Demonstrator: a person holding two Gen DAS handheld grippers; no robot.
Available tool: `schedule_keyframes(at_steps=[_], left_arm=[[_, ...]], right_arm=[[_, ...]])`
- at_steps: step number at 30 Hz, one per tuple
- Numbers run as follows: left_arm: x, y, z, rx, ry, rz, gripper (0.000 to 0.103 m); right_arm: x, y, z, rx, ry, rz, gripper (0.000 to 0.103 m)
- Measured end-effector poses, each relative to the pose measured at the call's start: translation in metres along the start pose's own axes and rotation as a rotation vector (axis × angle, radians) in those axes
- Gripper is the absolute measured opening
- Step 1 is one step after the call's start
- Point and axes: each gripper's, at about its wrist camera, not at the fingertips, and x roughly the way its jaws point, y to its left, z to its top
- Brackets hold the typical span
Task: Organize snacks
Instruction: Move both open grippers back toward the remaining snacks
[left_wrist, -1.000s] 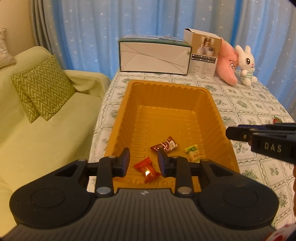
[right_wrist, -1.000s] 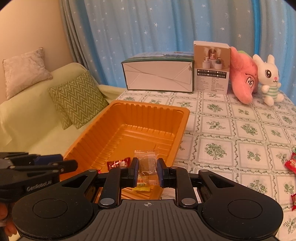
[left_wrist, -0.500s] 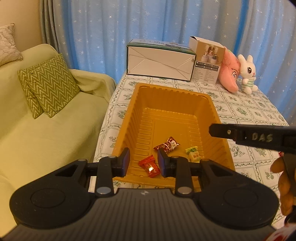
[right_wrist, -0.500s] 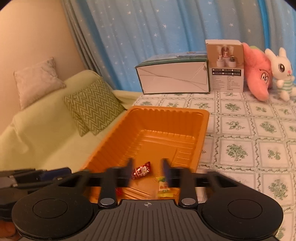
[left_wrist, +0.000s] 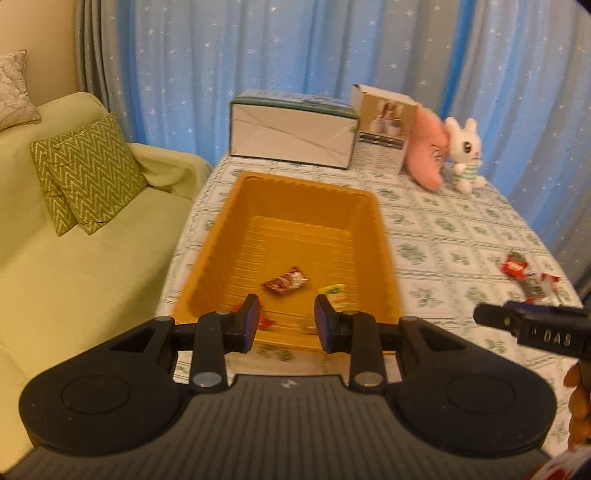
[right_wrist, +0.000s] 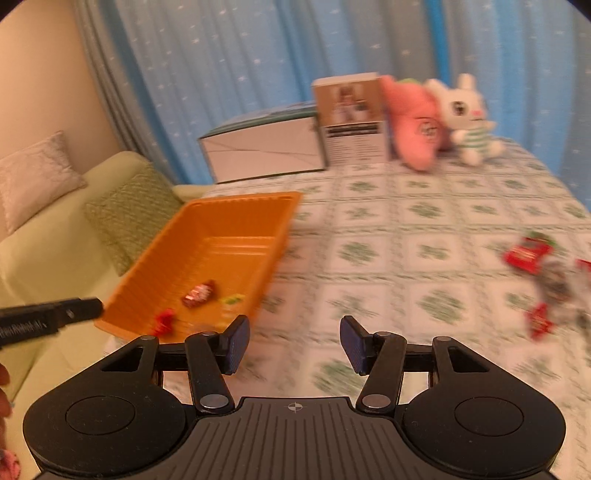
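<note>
An orange tray (left_wrist: 380, 236) (right_wrist: 240, 201) sits on the left side of the patterned table. It holds a dark red snack (left_wrist: 285, 283) (right_wrist: 199, 291), a yellow-green snack (left_wrist: 334, 293) (right_wrist: 232, 298), a red snack (left_wrist: 264, 322) (right_wrist: 164, 321) and a clear packet, faint at the near wall. My left gripper (left_wrist: 283, 323) is open and empty above the tray's near edge. My right gripper (right_wrist: 294, 343) is open and empty over the tablecloth right of the tray. Loose red snacks (right_wrist: 526, 254) (left_wrist: 515, 266) lie at the table's right.
A white box (left_wrist: 291, 134), a smaller carton (left_wrist: 384, 127), a pink plush (left_wrist: 426, 151) and a white bunny (left_wrist: 465, 155) stand at the table's back. A green sofa with a zigzag cushion (left_wrist: 86, 173) is left of the table.
My right gripper opened, let the clear packet fall into the tray, and swung right over the tablecloth. My left gripper opened wider and drew back from the tray.
</note>
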Motion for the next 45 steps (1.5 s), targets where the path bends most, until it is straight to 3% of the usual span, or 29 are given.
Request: schedule_keyframes(at_steps=[12,30,45], left_arm=[[-0.029,-0.087,-0.014,0.049,-0.003,-0.101,0.029],[-0.037,-0.203,-0.031,0.150,0.027,-0.244,0.029],[0.012,-0.267,-0.032,0.207,0.092,-0.296,0.029]], right_arm=[[-0.089,-0.068,-0.027,0.078,-0.046,-0.178,0.055],[-0.179,-0.149,-0.043,0.188,-0.131,-0.330,0.055],[-0.165,-0.204,-0.041,0.245,-0.117,-0.367,0.054]])
